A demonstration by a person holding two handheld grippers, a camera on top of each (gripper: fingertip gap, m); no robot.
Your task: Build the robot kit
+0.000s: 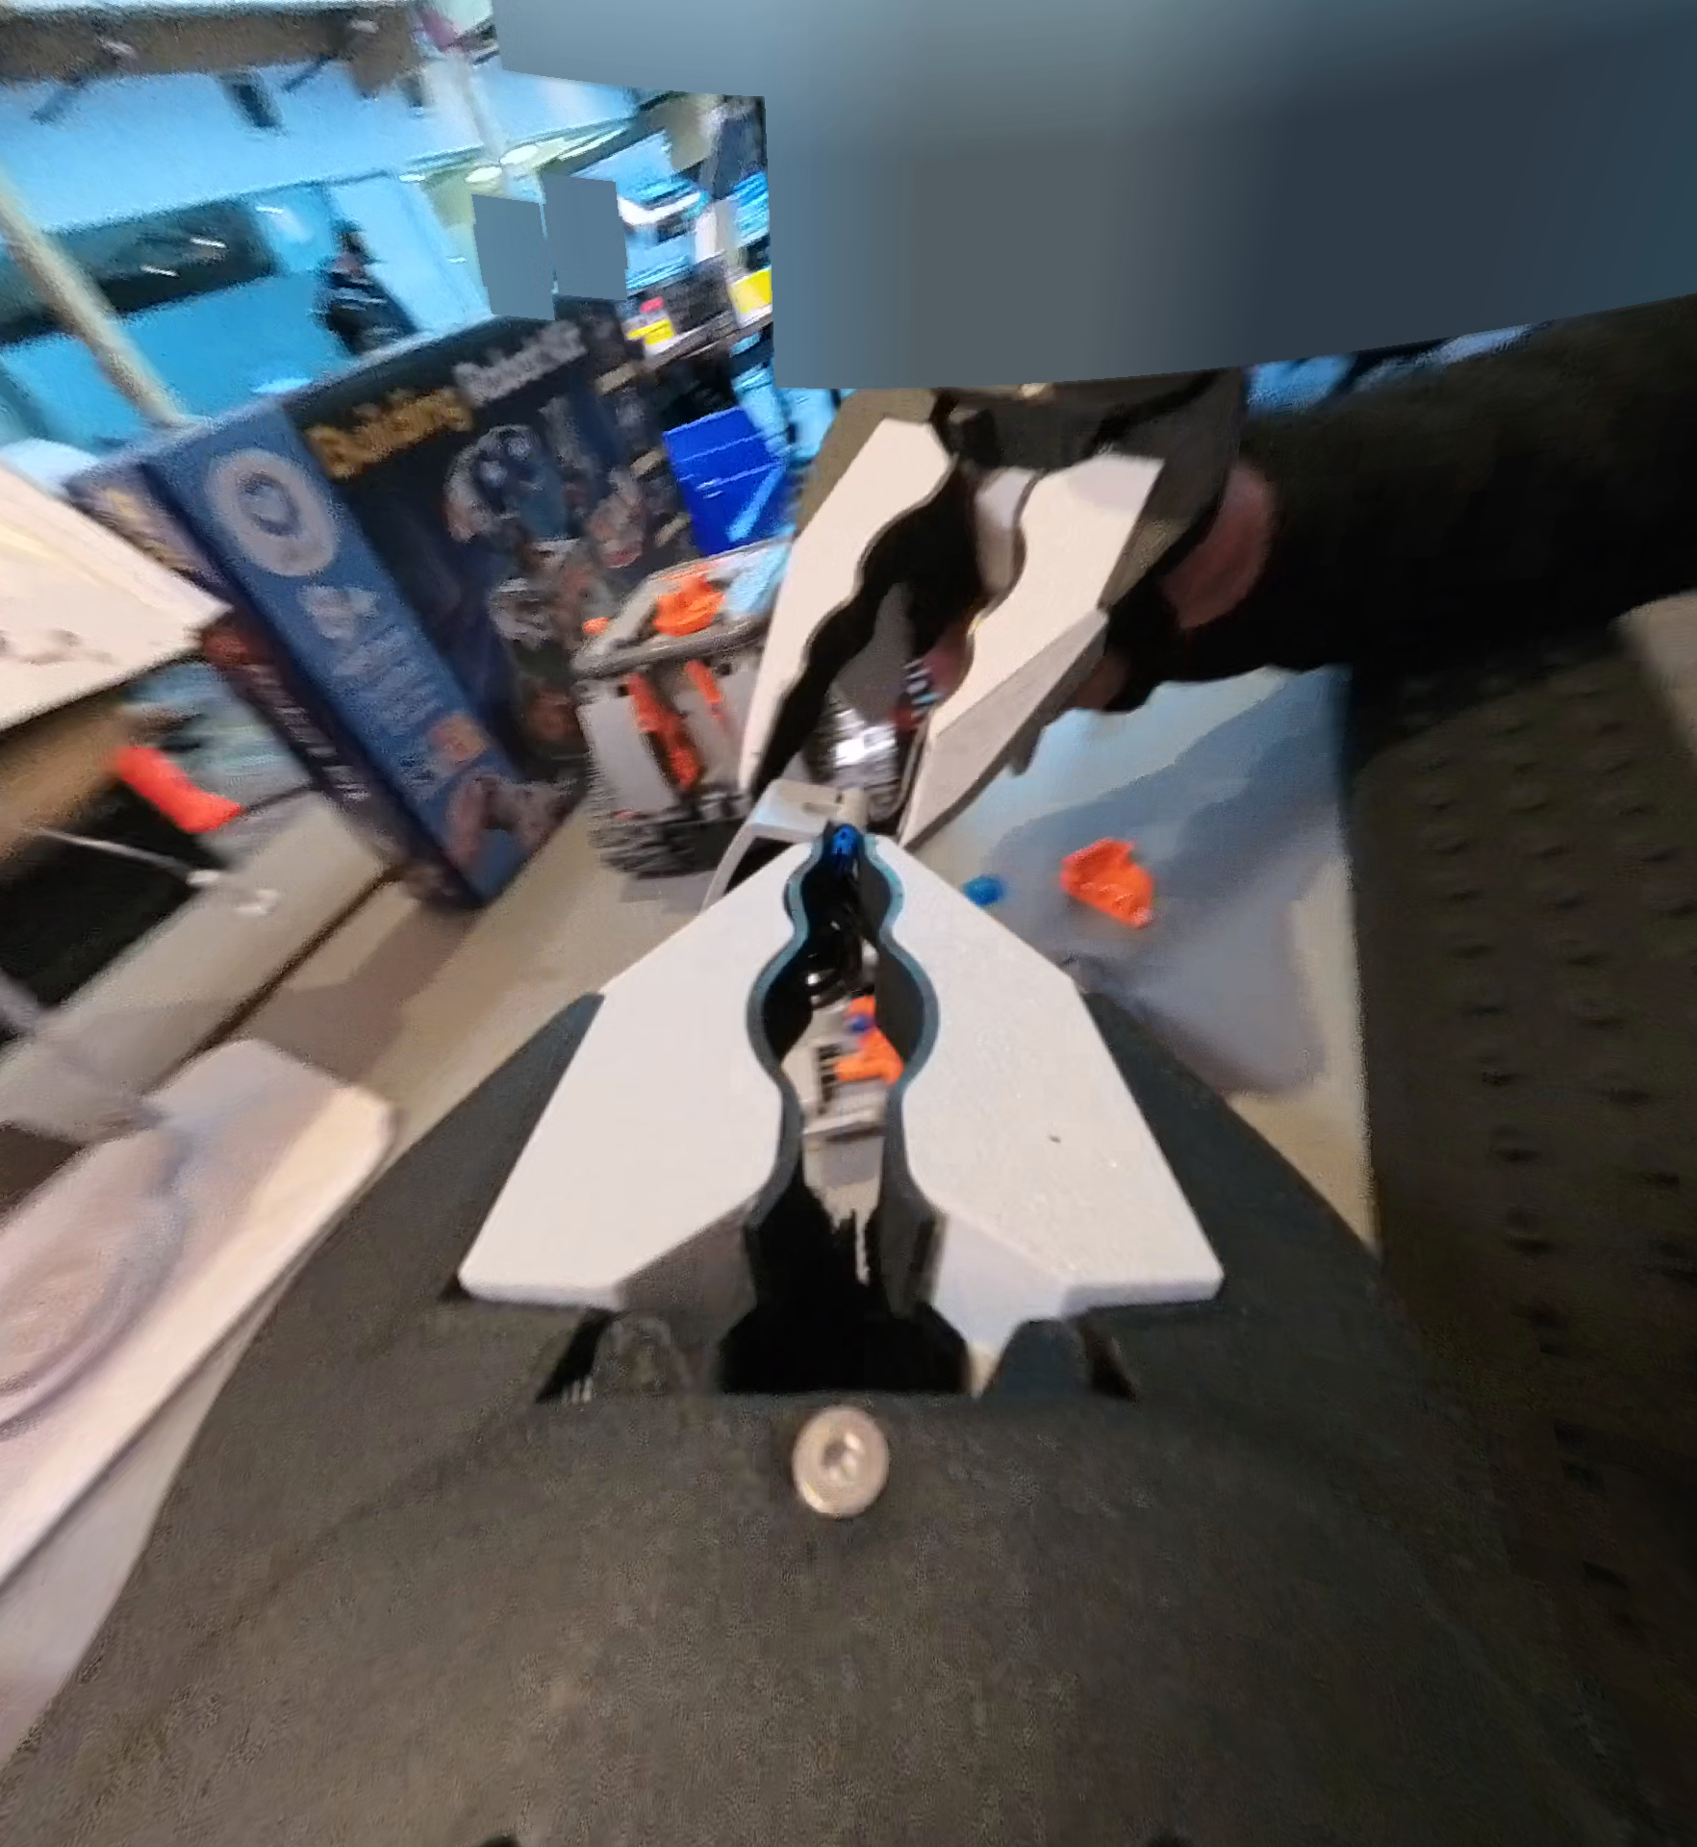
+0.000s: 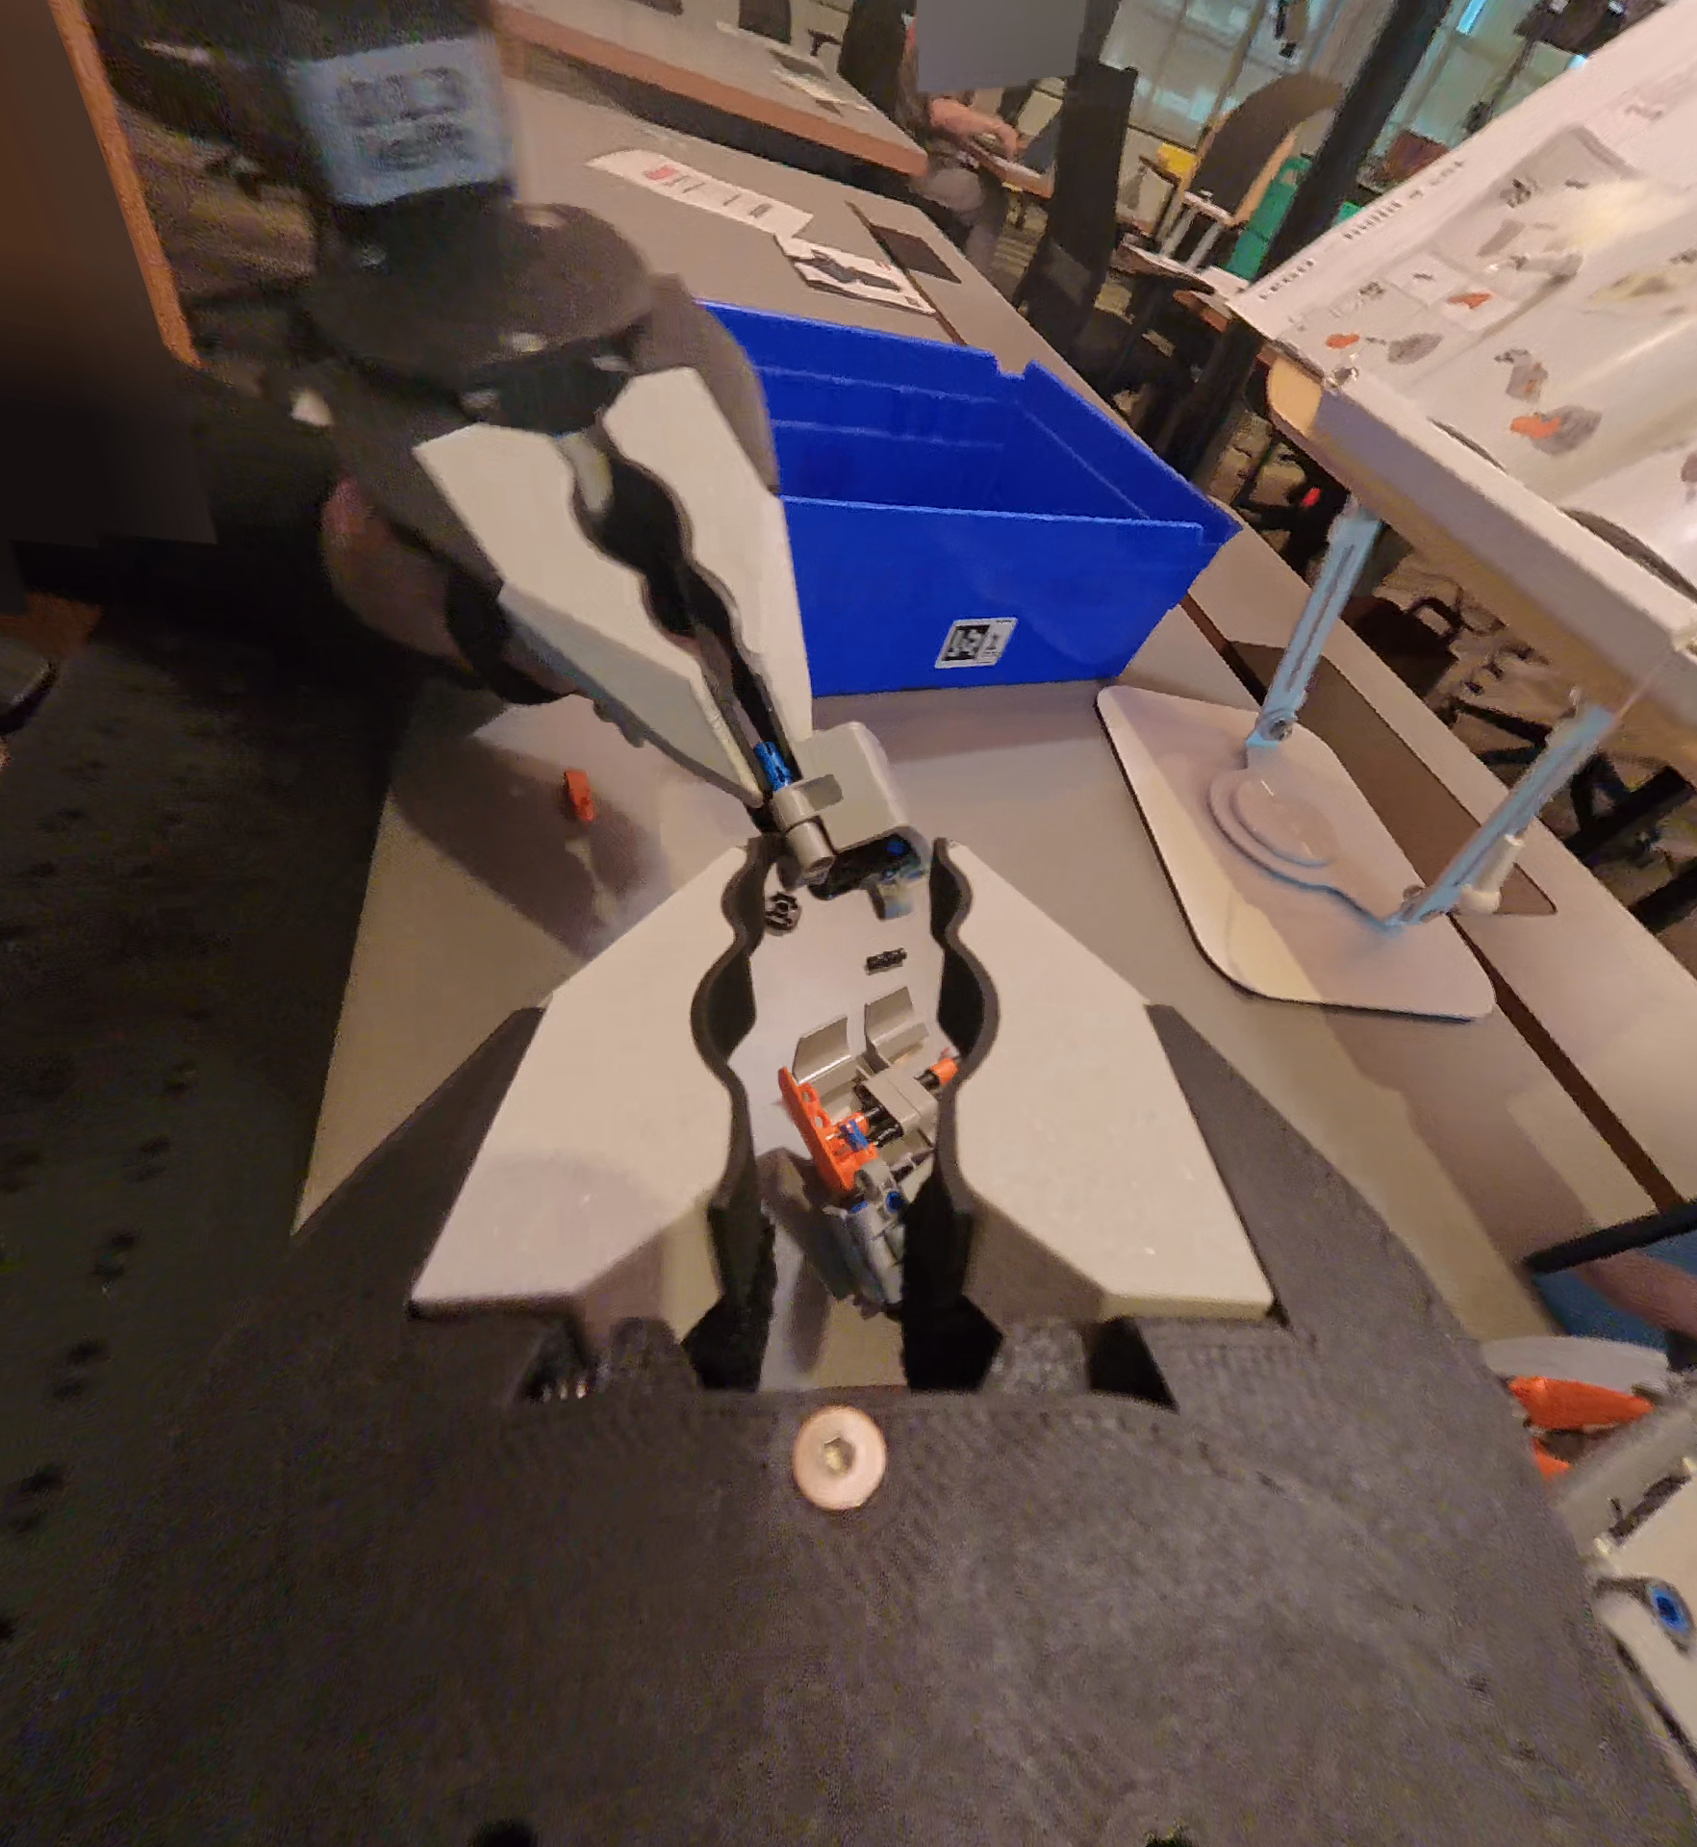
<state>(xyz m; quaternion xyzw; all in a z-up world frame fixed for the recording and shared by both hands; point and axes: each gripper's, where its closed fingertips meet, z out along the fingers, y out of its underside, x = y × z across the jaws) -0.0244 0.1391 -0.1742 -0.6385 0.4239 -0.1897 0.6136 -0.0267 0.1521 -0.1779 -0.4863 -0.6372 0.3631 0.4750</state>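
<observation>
**Two hand-held grippers meeting at one grey block**

Your right hand-held gripper (image 2: pixel 849 880) sits with fingers apart around a grey-and-orange assembly (image 2: pixel 859 1129), its long axis running along them. Just ahead, your left hand-held gripper (image 2: pixel 775 780) is clamped on a blue pin (image 2: pixel 773 758) whose axis follows its fingers into the grey block (image 2: pixel 849 785). Behind stands a blue bin (image 2: pixel 984 560) on the bench (image 2: pixel 1024 760).

Centre: the left gripper (image 2: pixel 770 775) and the right gripper (image 2: pixel 849 870) meet tip to tip over the counter (image 2: pixel 1024 790), a brick assembly (image 2: pixel 849 800) between them.
Behind: a bin (image 2: pixel 974 540) on the counter.
Right of the bin: a stand (image 2: pixel 1294 850) bearing an instruction sheet (image 2: pixel 1574 270).
Left wrist view: a boxed kit (image 1: pixel 405 620) beside a built model (image 1: pixel 665 730); loose pieces (image 1: pixel 1109 880) to the right.
</observation>
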